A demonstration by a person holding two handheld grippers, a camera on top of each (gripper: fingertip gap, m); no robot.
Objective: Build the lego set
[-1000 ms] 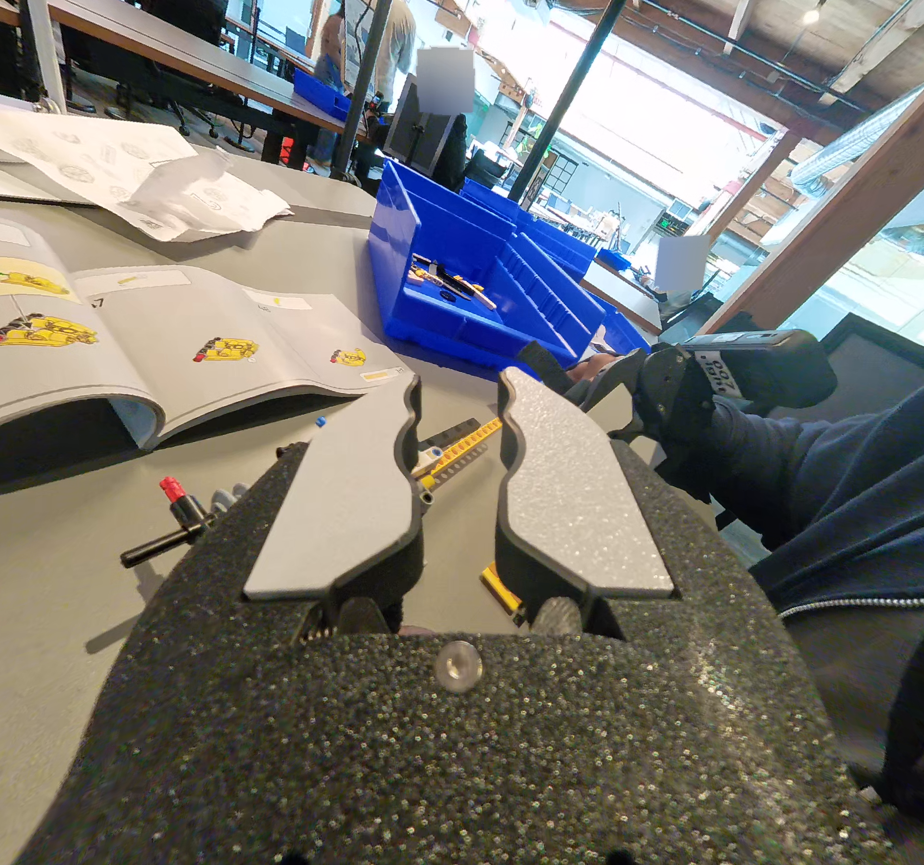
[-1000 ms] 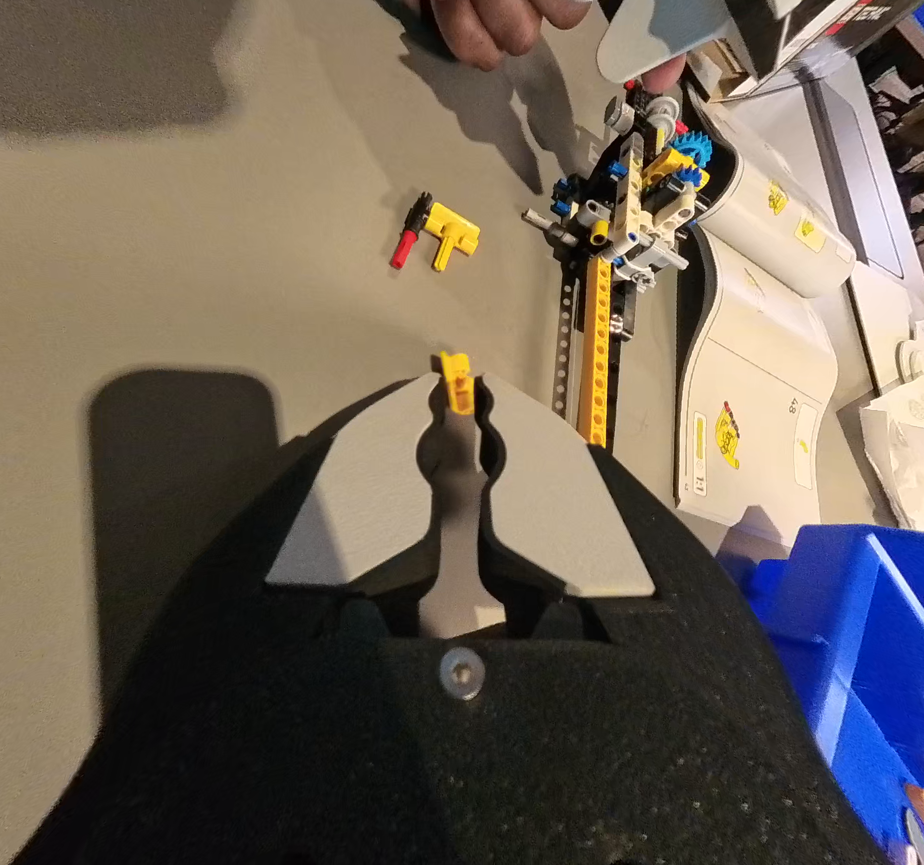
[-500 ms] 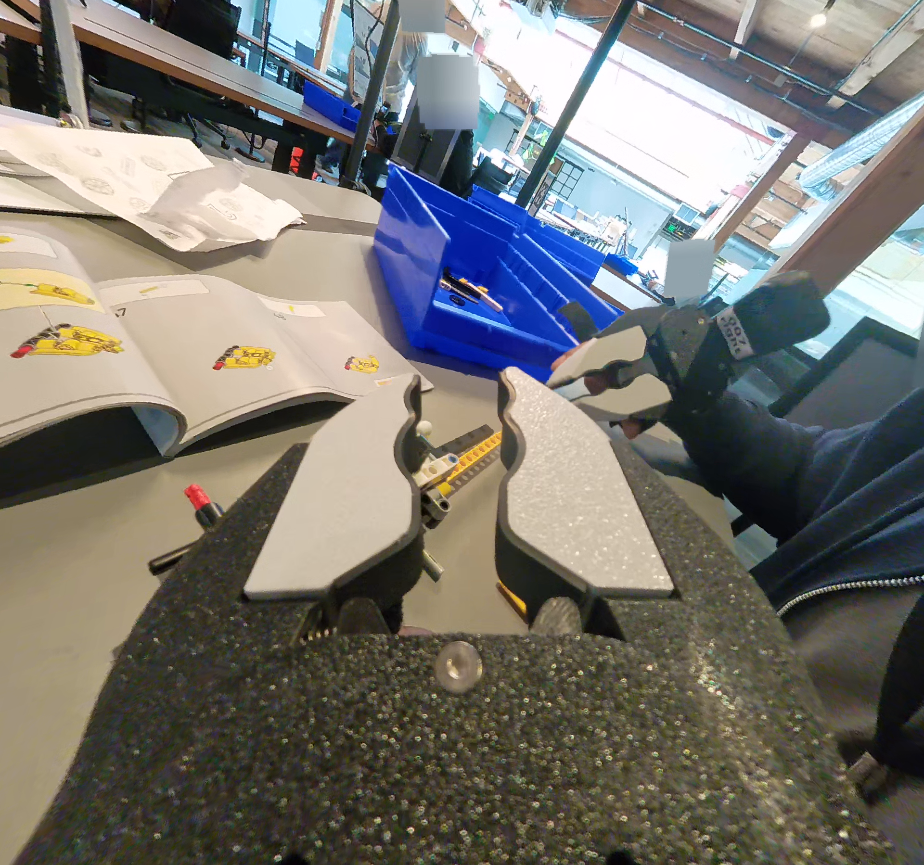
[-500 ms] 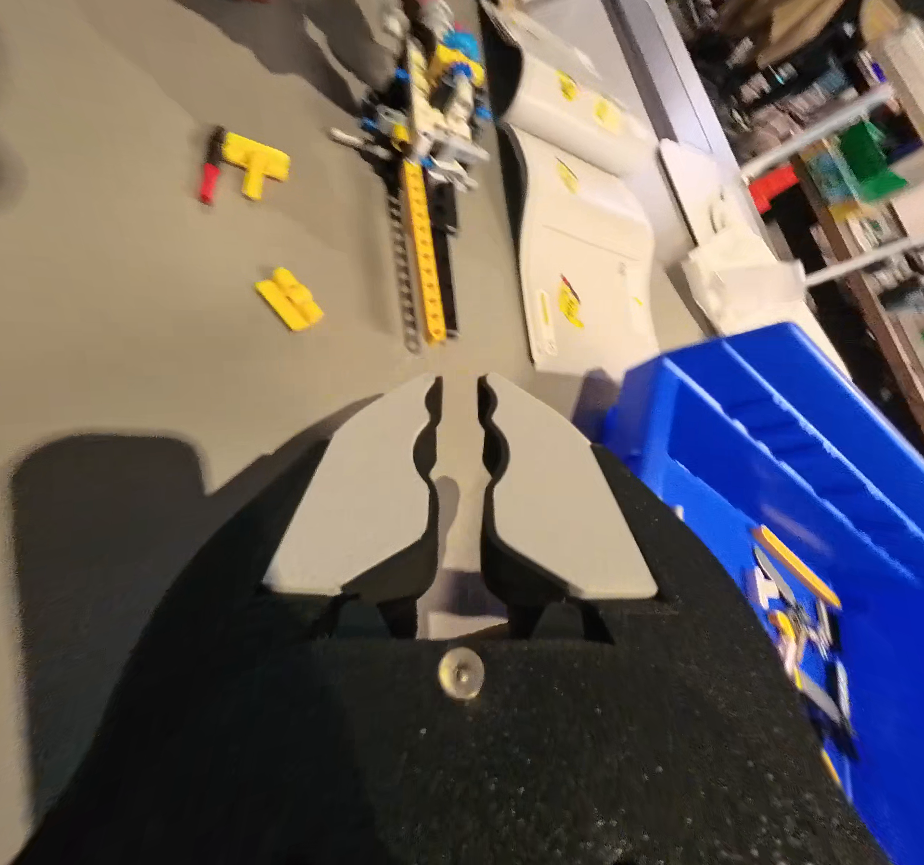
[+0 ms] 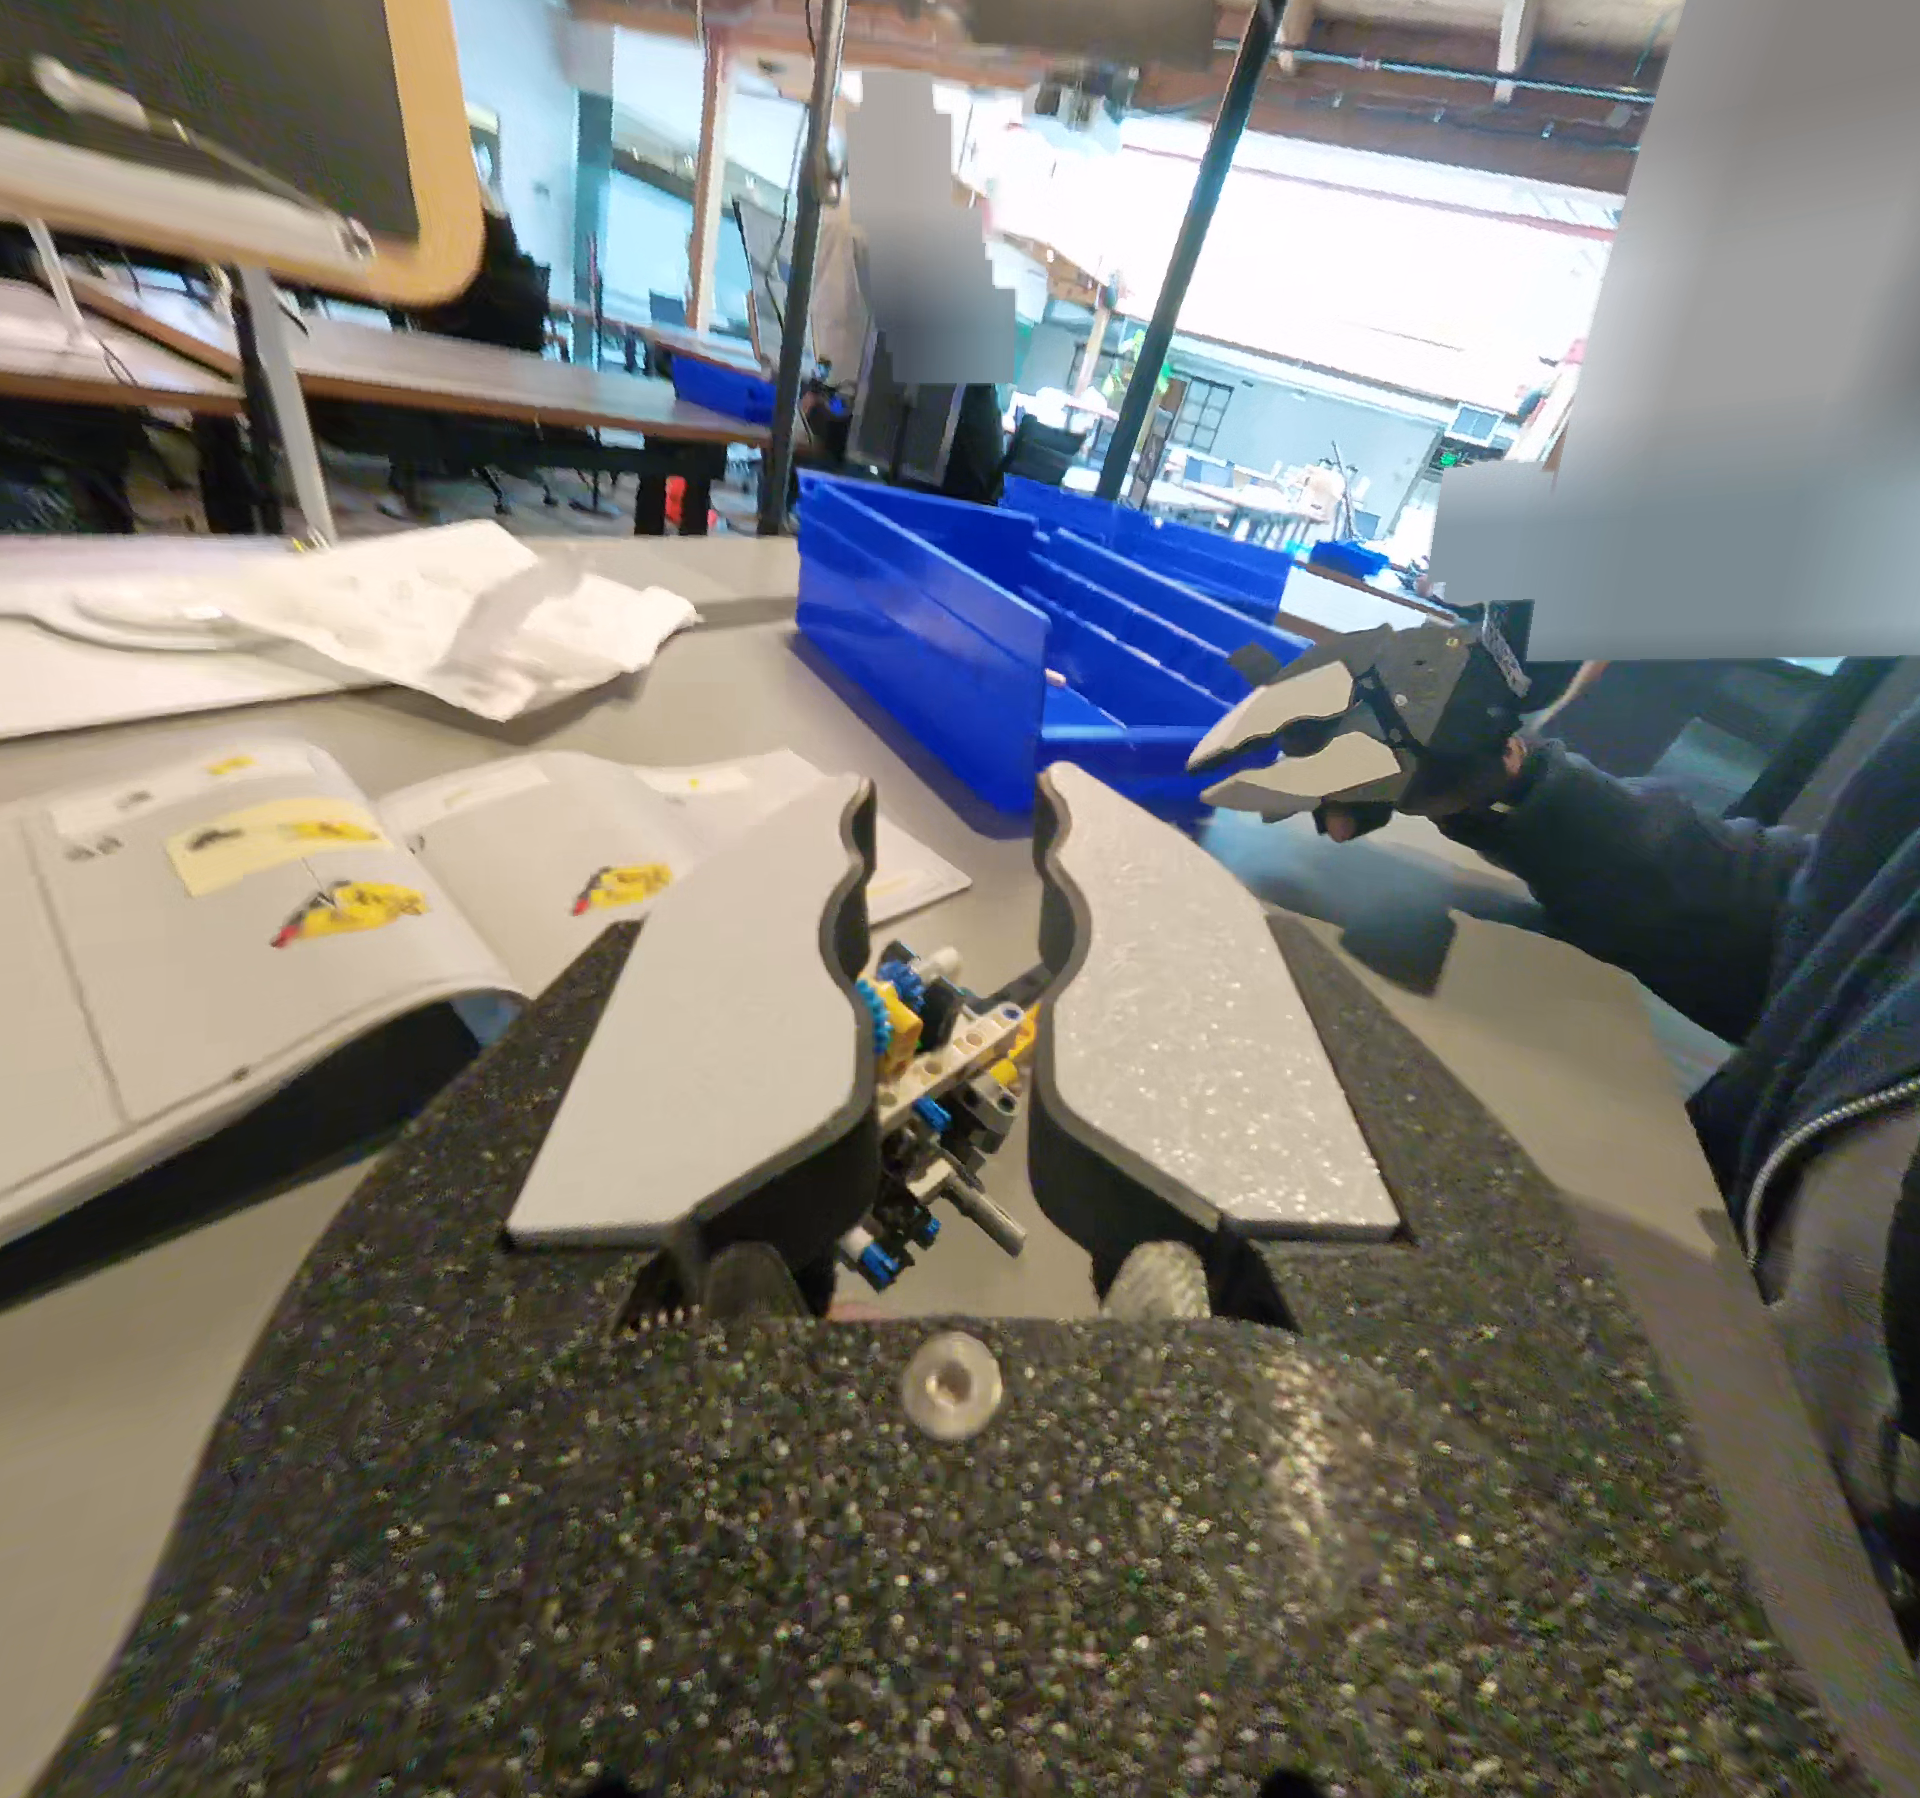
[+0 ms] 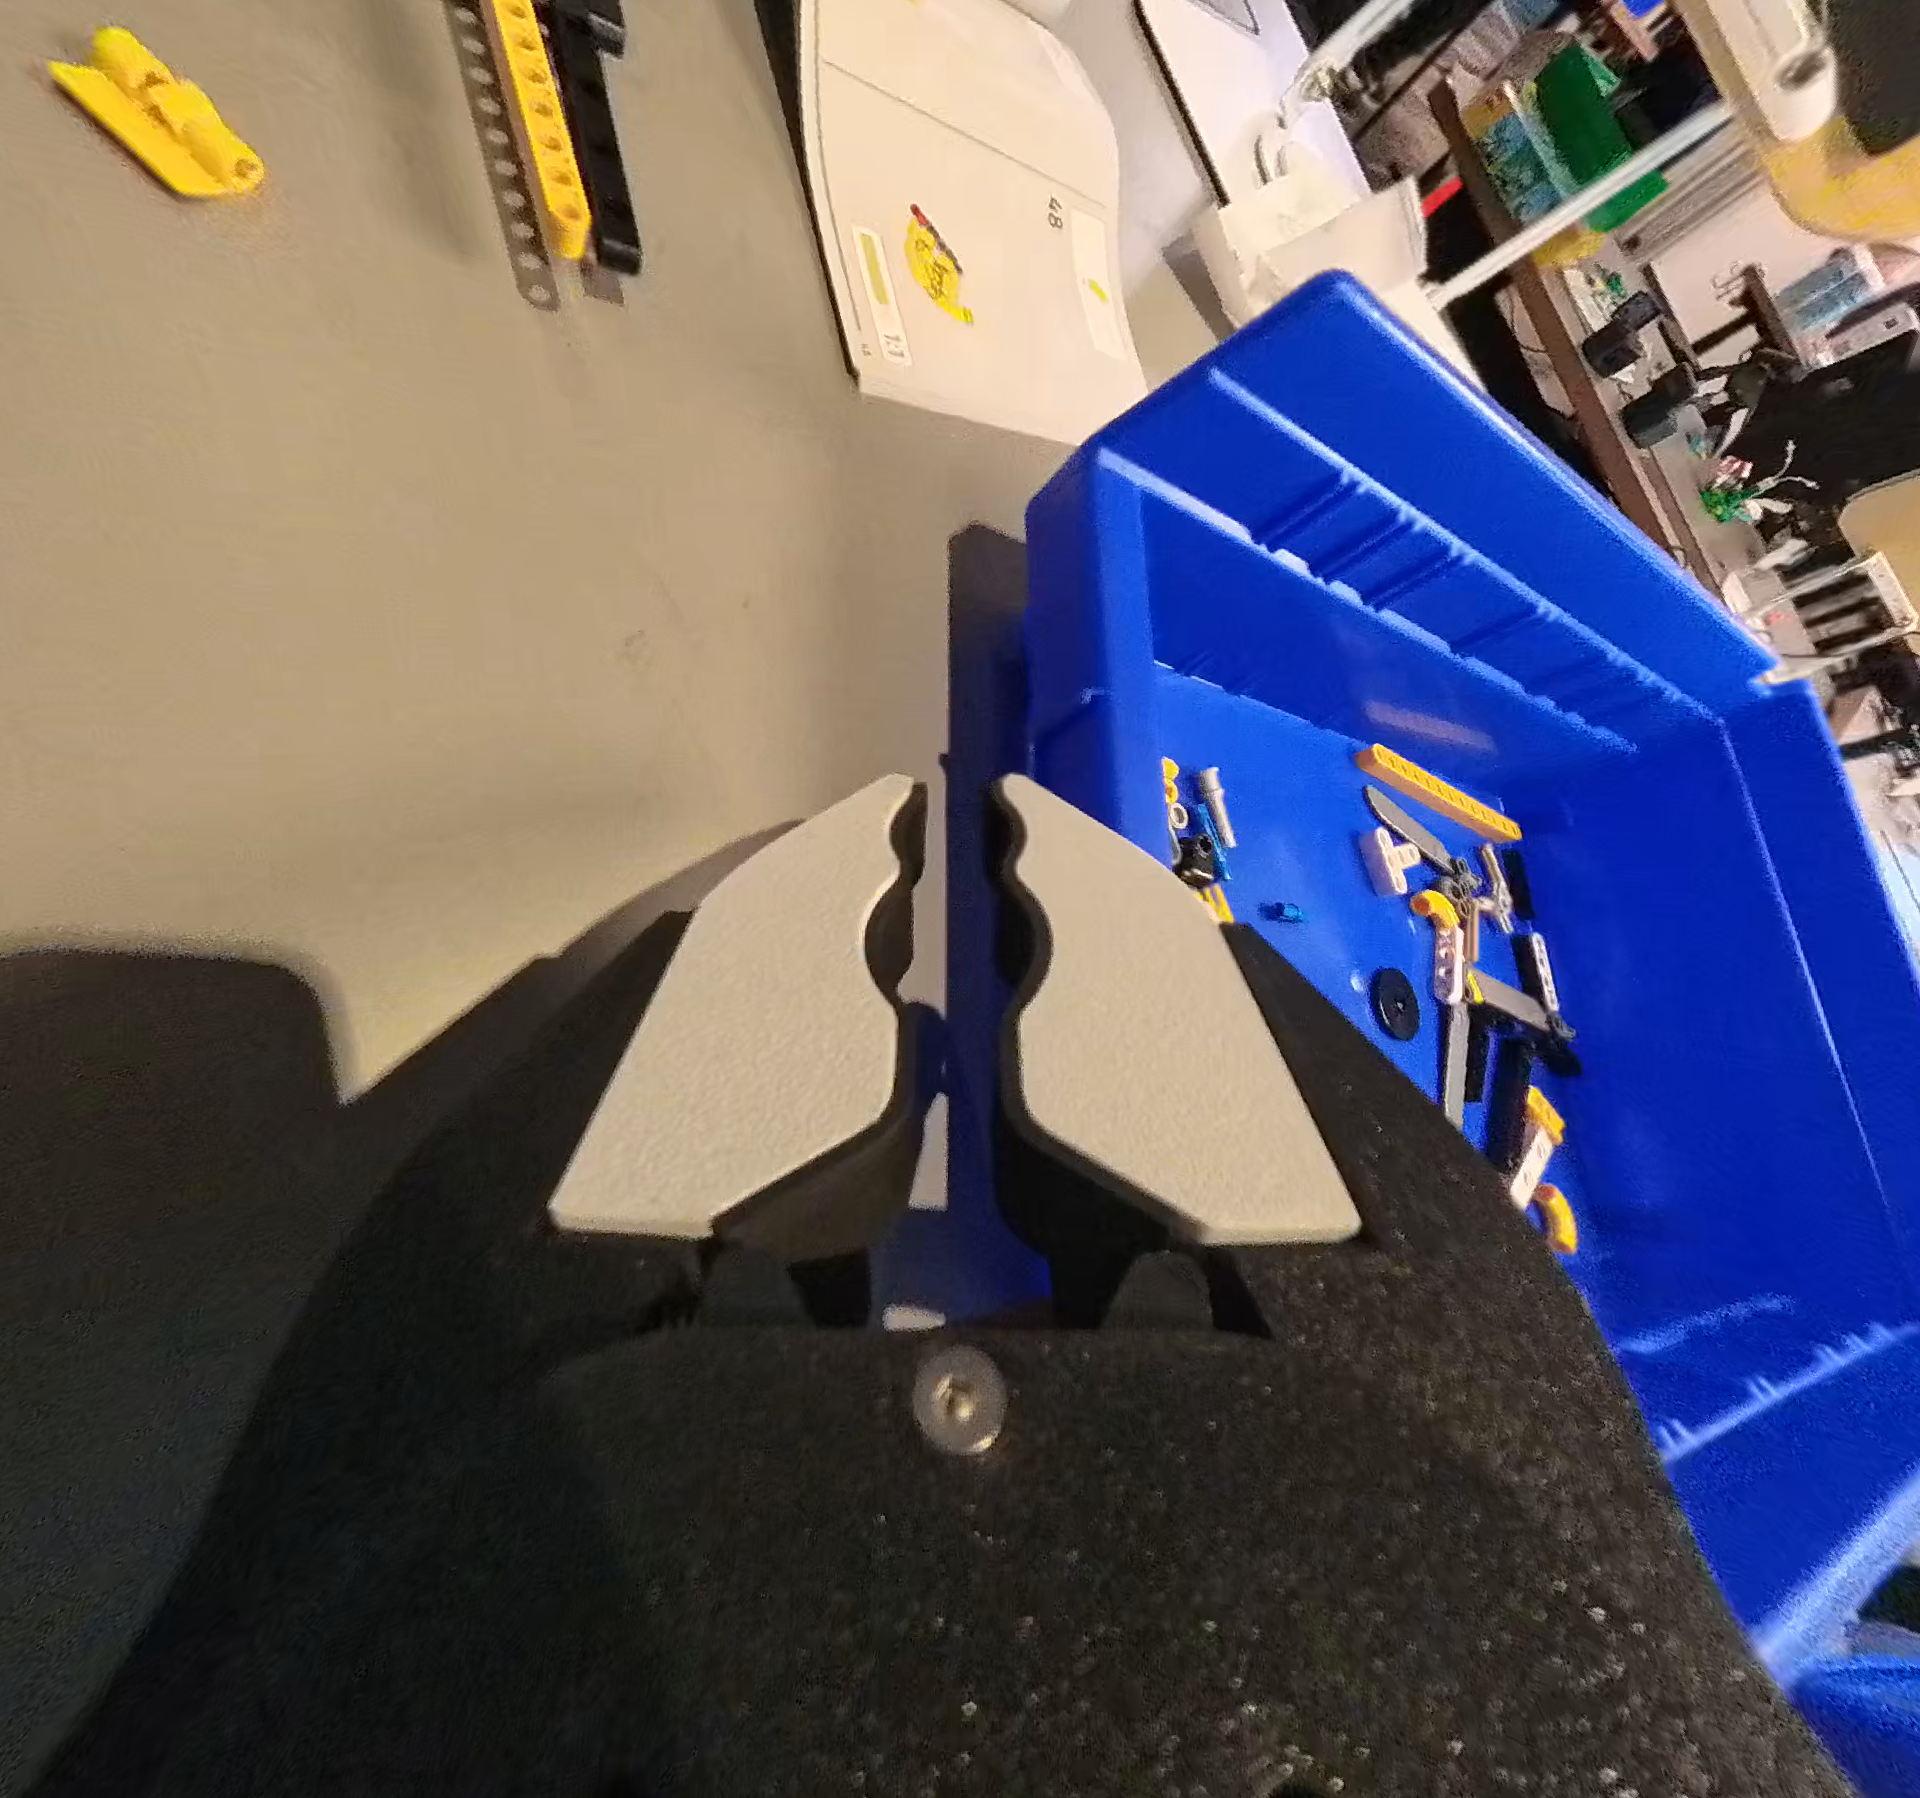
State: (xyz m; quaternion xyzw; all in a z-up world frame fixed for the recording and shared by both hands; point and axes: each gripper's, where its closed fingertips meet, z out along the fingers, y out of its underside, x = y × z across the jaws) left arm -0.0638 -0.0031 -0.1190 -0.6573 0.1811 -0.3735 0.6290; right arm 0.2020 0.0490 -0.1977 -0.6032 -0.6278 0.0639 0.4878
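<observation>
The partly built lego model (image 5: 940,1052), yellow, grey, black and blue, lies on the grey table between the fingers of my left gripper (image 5: 956,792). The jaws stand apart and do not clamp it. In the right wrist view the model's long yellow beam (image 6: 525,75) lies at the top left, and a small yellow piece (image 6: 156,112) lies loose to its left. My right gripper (image 6: 956,798) is slightly open and empty, tips at the near wall of the blue bin (image 6: 1403,605). It also shows in the left wrist view (image 5: 1288,761).
The bin holds several loose lego parts (image 6: 1475,938). An open instruction booklet (image 5: 260,917) lies left of the model and also shows in the right wrist view (image 6: 966,138). Crumpled white paper (image 5: 447,616) lies behind it. A person's dark sleeve (image 5: 1662,896) is at the right. The left gripper's tips are roughly 30 cm from the right gripper's. The right tips stand about 15 cm off the small yellow piece (image 6: 156,112).
My right gripper let go of the small yellow piece on the table and swung right to the blue bin. My left gripper moved forward until the model sat between its fingers.
</observation>
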